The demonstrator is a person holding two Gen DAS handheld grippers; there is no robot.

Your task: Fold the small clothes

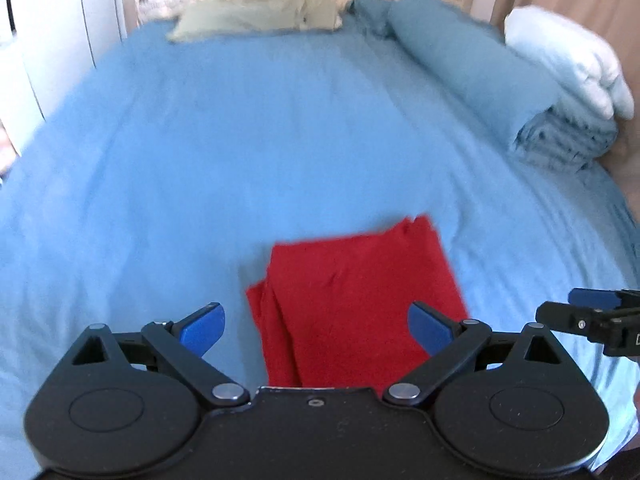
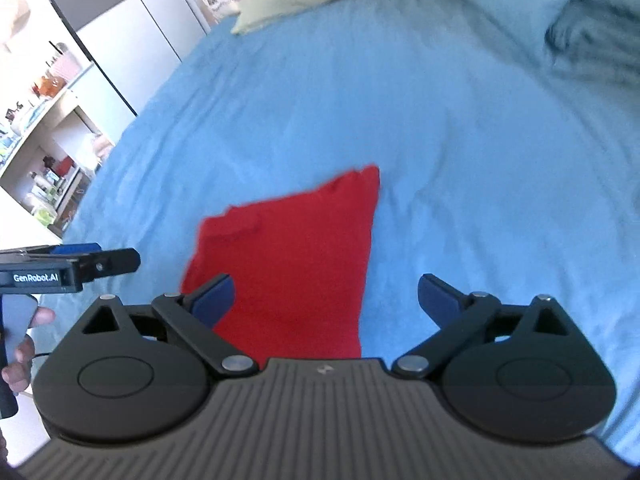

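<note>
A small red garment (image 1: pixel 356 300) lies folded in a flat rectangle on the blue bed sheet (image 1: pixel 200 160); it also shows in the right wrist view (image 2: pixel 292 264). My left gripper (image 1: pixel 316 326) hovers over its near edge, open and empty. My right gripper (image 2: pixel 326 300) is open and empty, above the garment's right side; its left finger (image 2: pixel 214 298) is over the red cloth. The right gripper's tip shows at the right edge of the left wrist view (image 1: pixel 592 312). The left gripper shows at the left of the right wrist view (image 2: pixel 80 264).
A beige pillow (image 1: pixel 256 16) lies at the head of the bed. A rolled blue blanket (image 1: pixel 480 76) and a white pillow (image 1: pixel 568 60) lie on the right side. White wardrobes (image 2: pixel 120 40) and shelves with small items (image 2: pixel 44 128) stand left of the bed.
</note>
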